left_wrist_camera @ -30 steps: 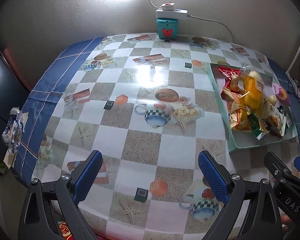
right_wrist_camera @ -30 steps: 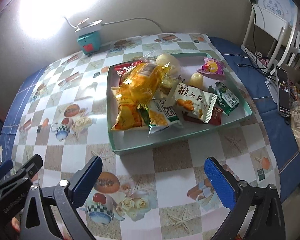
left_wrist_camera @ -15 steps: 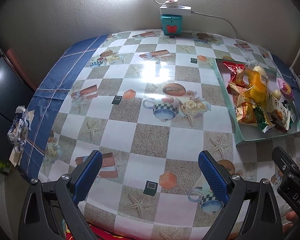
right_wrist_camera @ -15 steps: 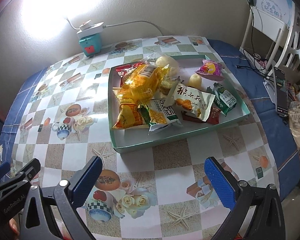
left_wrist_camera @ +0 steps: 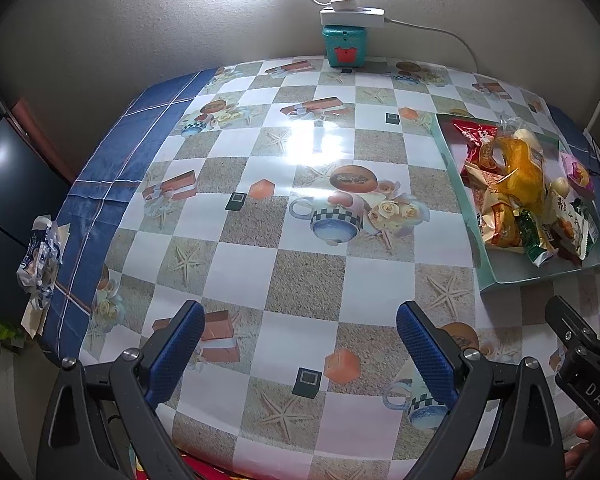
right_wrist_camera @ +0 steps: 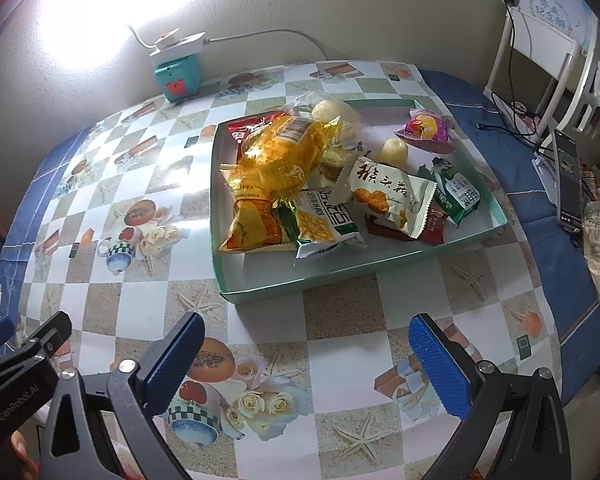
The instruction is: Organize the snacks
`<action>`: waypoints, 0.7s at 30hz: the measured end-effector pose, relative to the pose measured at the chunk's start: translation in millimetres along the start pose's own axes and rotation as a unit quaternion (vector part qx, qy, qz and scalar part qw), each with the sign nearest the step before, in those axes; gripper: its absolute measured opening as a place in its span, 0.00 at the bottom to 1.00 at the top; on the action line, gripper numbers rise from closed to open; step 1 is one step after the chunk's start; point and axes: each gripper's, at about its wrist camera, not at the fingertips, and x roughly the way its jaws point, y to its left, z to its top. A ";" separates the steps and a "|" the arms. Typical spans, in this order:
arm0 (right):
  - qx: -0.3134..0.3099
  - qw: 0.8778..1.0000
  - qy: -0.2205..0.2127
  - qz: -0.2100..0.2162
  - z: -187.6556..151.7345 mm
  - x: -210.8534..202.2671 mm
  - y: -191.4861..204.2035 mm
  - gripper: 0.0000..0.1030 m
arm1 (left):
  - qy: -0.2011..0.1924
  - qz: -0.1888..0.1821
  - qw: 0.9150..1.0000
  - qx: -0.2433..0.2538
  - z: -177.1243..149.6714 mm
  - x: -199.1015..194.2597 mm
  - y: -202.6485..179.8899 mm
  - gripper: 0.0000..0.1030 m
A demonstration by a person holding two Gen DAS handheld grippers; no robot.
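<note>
- Left wrist view: we are holding the left gripper (left_wrist_camera: 298, 344) over bare tablecloth (left_wrist_camera: 260, 240), jaws spread wide, nothing between the blue ribbed pads.
- We are reading this as a late stage: every snack we can see is lying in the tray (left_wrist_camera: 540, 278), which is sitting well off to the right of this gripper. No loose packet is showing on the cloth here.
- The cloth is looking glossy and wipe-clean, checkered print, lamp glare on it. A teal box (left_wrist_camera: 344, 46) with a white power strip on top is standing at the wall.
- The right gripper's black frame is poking in at the lower right edge.
- Right wrist view: we are hovering the right gripper (right_wrist_camera: 306, 354) near the tray's (right_wrist_camera: 300, 282) front wall, not touching, jaws apart and empty.
- The tray is a shallow green rectangle with thin, card-like walls. Inside we are seeing a heap: a crinkly yellow film bag (right_wrist_camera: 284, 152) on top, a cream packet (right_wrist_camera: 390, 196), a green-white packet (right_wrist_camera: 326, 220), a pink wrapped sweet (right_wrist_camera: 426, 128) and a pale round piece (right_wrist_camera: 394, 150) lying apart at the back.
- Next move, in our judgement: either we are finishing, or we are reaching into the heap to sort it. The film is slippery and crushable, so we would be pinching a sealed edge lightly.
</note>
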 end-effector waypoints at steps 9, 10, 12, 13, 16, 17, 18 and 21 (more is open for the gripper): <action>-0.007 1.000 0.003 -0.004 2.3 3.8 1.9 1.00 | 0.008 -0.002 1.000 0.004 1.6 7.2 1.3 0.94; -0.008 1.000 0.003 -0.005 2.5 3.9 2.5 1.00 | 0.008 -0.002 1.000 0.005 1.6 7.5 1.2 0.94; -0.011 1.000 0.004 -0.006 2.8 4.6 3.0 1.00 | 0.009 -0.003 1.000 0.006 1.8 7.9 1.1 0.94; -0.012 1.000 0.005 -0.005 2.7 4.9 3.1 1.00 | 0.009 -0.003 1.000 0.007 1.9 8.2 0.8 0.94; -0.015 1.000 0.005 -0.006 2.3 4.9 3.7 1.00 | 0.010 -0.006 1.000 0.010 2.3 8.7 0.2 0.94; -0.015 1.000 0.005 -0.007 2.3 4.9 3.9 1.00 | 0.010 -0.006 1.000 0.010 2.6 9.0 0.1 0.94; -0.015 1.000 0.005 -0.007 2.3 4.9 3.7 1.00 | 0.010 -0.006 1.000 0.011 2.7 9.2 -0.2 0.94; -0.014 1.000 0.005 -0.007 2.3 4.9 3.3 1.00 | 0.009 -0.007 1.000 0.010 2.7 8.6 -0.3 0.94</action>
